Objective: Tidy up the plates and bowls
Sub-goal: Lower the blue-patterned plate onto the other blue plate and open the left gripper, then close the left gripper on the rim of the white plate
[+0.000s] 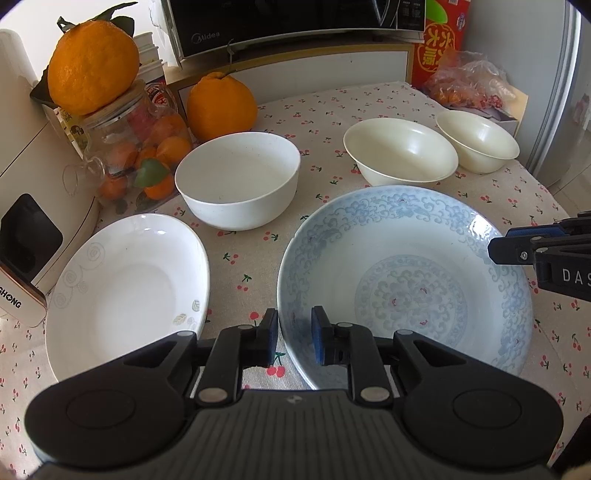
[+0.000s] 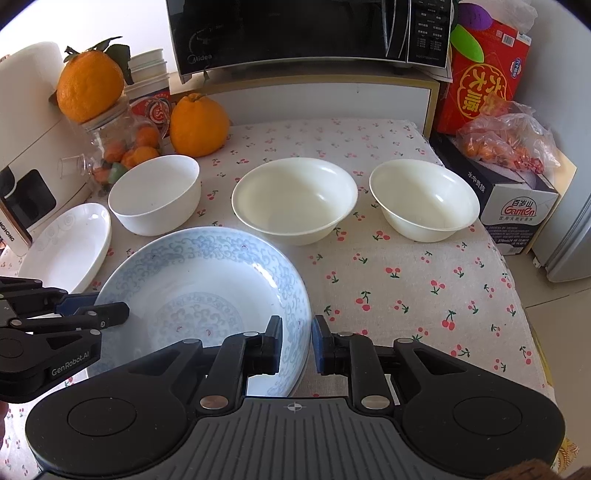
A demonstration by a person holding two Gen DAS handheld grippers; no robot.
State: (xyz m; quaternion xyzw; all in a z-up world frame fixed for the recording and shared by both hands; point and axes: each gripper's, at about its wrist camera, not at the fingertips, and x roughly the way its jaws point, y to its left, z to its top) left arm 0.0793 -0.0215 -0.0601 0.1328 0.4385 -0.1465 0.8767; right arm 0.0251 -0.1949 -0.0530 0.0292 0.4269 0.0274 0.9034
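Observation:
A blue-patterned plate (image 1: 406,280) (image 2: 207,291) lies on the cherry-print tablecloth. My left gripper (image 1: 293,339) straddles its left rim, one finger outside and one inside, jaws narrowly apart; it also shows in the right wrist view (image 2: 99,306). My right gripper (image 2: 295,345) straddles the plate's right rim the same way; it shows at the right edge of the left wrist view (image 1: 517,243). A white oval plate (image 1: 125,291) (image 2: 66,247) lies to the left. A white bowl (image 1: 238,179) (image 2: 155,194) and two cream bowls (image 2: 295,199) (image 2: 424,199) stand behind.
A glass jar of small oranges (image 1: 136,147) with a large orange (image 1: 92,62) on top, another orange (image 1: 221,105), a white appliance (image 1: 26,206), a microwave (image 2: 306,33), a red box (image 2: 480,85) and a bag of fruit (image 2: 506,140) on a carton line the back and sides.

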